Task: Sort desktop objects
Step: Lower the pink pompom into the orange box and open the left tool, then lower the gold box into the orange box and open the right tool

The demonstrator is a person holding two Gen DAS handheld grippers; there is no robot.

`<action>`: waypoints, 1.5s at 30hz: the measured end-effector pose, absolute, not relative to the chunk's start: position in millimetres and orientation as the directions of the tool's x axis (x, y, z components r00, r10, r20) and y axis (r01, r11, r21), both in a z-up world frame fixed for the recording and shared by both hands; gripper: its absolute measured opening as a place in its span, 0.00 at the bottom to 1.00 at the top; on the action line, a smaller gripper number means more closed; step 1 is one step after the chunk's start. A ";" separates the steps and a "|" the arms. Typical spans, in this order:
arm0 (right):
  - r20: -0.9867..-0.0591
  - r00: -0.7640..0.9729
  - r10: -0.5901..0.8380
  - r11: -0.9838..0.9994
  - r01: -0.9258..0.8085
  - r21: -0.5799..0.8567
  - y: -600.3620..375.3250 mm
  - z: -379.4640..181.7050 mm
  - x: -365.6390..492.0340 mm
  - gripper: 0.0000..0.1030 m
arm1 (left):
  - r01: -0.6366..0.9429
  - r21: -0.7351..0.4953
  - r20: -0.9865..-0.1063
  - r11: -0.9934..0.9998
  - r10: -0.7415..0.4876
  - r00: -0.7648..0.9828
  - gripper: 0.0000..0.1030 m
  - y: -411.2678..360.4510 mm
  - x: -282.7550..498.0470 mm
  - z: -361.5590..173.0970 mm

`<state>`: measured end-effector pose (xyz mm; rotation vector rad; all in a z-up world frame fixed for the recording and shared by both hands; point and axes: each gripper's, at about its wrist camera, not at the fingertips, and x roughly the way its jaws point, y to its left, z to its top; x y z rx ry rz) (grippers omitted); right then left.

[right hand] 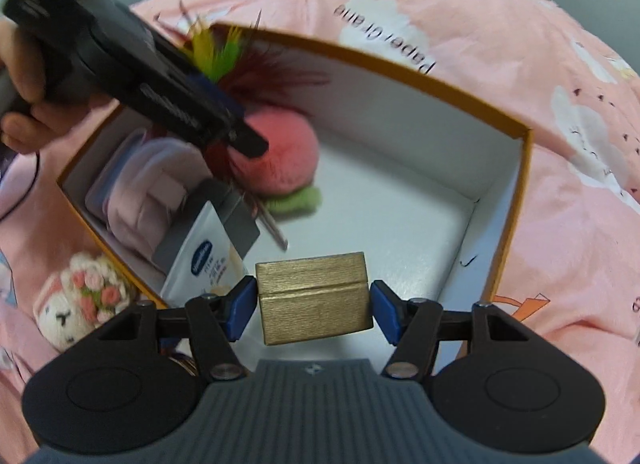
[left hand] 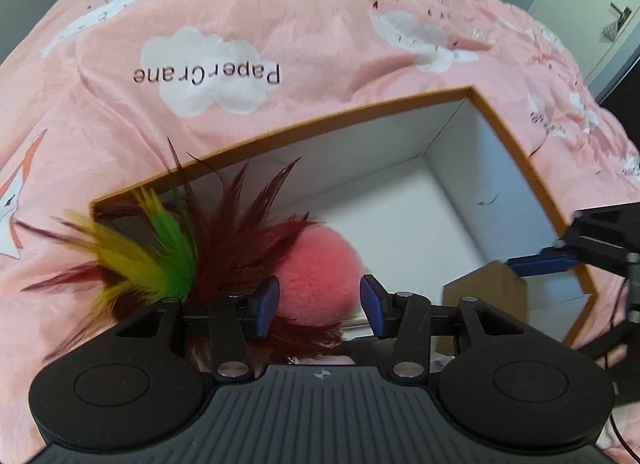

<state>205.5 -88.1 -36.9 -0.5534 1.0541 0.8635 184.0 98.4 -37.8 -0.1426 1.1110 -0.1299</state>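
Pink bedding printed with white clouds [left hand: 208,72] is spreading under everything you are working on, and an open orange-rimmed box with white walls [left hand: 360,112] is sitting on it.

Sorting is looking well under way. Inside the box, the right wrist view is showing a pink pouch [right hand: 148,184] at nine o'clock, a white and grey carton [right hand: 208,256] leaning beside it, and a pink plush ball [right hand: 276,160] near the centre with a feather cat toy [left hand: 168,260] fanning out at ten o'clock.

Your left gripper [left hand: 320,304] is hovering over the plush ball, its blue pads standing apart on either side and not pressing it, so I am judging it open.

Your right gripper [right hand: 312,304] is clamping a gold wooden block [right hand: 316,296] between its pads, just above the box floor at six o'clock; it is probably about to be set down.

Outside the box, a crocheted bunny doll [right hand: 76,304] is lying on the bedding at eight o'clock, apparently waiting to be sorted.
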 end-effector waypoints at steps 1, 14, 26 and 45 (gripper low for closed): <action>-0.918 0.217 0.330 0.558 -0.830 0.004 -86.1 -37.7 207.7 0.62 | 0.031 -0.182 -0.875 0.983 -0.177 0.450 0.50 97.5 180.4 -33.5; -0.979 0.024 0.202 0.196 -0.981 0.016 -50.9 -45.9 222.6 0.62 | 0.006 -0.140 -0.846 0.990 -0.123 0.519 0.50 82.1 140.0 -7.8; -0.990 -0.108 0.095 -0.250 -0.965 0.081 -21.3 -48.9 214.2 0.62 | -0.047 -0.193 -0.846 0.980 -0.141 0.515 0.50 89.6 128.6 -16.2; -0.984 -0.150 0.101 -0.263 -0.957 0.119 -11.3 -48.2 206.6 0.63 | -0.036 -0.214 -0.842 0.976 -0.166 0.514 0.50 90.7 124.3 -14.1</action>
